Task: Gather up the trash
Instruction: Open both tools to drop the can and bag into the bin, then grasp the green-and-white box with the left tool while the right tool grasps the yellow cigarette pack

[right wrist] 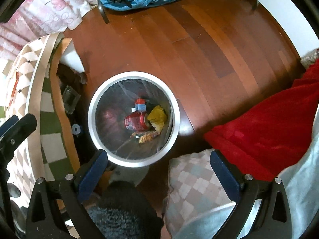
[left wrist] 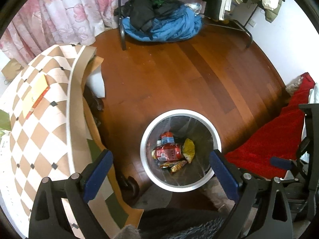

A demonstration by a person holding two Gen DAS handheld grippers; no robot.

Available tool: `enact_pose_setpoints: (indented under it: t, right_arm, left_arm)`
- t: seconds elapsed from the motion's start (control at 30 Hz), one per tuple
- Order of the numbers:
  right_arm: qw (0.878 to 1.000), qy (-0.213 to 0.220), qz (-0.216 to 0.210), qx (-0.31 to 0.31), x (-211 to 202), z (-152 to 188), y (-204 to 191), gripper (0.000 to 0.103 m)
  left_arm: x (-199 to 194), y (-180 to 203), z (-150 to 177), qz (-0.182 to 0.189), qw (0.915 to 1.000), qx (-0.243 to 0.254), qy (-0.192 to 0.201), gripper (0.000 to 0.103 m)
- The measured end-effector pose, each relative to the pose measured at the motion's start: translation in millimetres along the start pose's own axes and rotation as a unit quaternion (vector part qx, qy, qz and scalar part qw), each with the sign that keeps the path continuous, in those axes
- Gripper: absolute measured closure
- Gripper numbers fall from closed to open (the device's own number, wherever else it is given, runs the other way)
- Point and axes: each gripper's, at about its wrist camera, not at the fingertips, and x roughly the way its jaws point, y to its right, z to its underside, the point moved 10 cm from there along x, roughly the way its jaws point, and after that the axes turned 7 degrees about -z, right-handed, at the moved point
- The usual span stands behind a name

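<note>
A bedroom with a polished red-brown wooden floor (left wrist: 179,75); at far left pink floral curtains (left wrist: 59,14), below them a table under a brown-and-white checked cloth (left wrist: 39,129); further back a heap of blue and black clothes (left wrist: 159,23) under a rack; at right a red blanket (left wrist: 269,145). Between table and blanket stands a round white-rimmed bin (left wrist: 180,187) with a clear liner; inside lie the trash: a red drink can (left wrist: 169,152), a yellow snack bag (left wrist: 189,149) touching it, crumpled wrappers (left wrist: 175,165) beneath. My left gripper (left wrist: 161,173) hangs above the bin, jaws spread wide, empty; my right gripper (right wrist: 159,175) likewise, wide apart, nothing held. I judge the can light, stiff, slippery, best pinched across its middle; the bags soft, crackly, weightless, taken by any fold.
</note>
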Motion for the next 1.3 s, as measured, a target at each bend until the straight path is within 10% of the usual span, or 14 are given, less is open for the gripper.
enact_pose_setpoints:
  t: [0.77, 1.07, 1.3]
  right_arm:
    - [0.99, 0.121, -0.064, 0.015, -145.4, 14.5, -64.8, 0.0]
    - [0.983, 0.114, -0.143, -0.014, -130.4, -6.3, -209.1, 0.0]
    - [0.982, 0.05, -0.178, -0.028, -31.9, -44.8, -364.5, 0.0]
  left_arm:
    - [-124.8, -72.4, -9.3, -0.025, 0.9932, -0.03, 0.11, 0.004]
    - [-129.9, -253.8, 14.0, -0.117, 0.9762, -0.145, 0.112, 0.004]
    - [-92.7, -429.5, 57.3, -0.24, 0.937, -0.247, 0.058, 0.004]
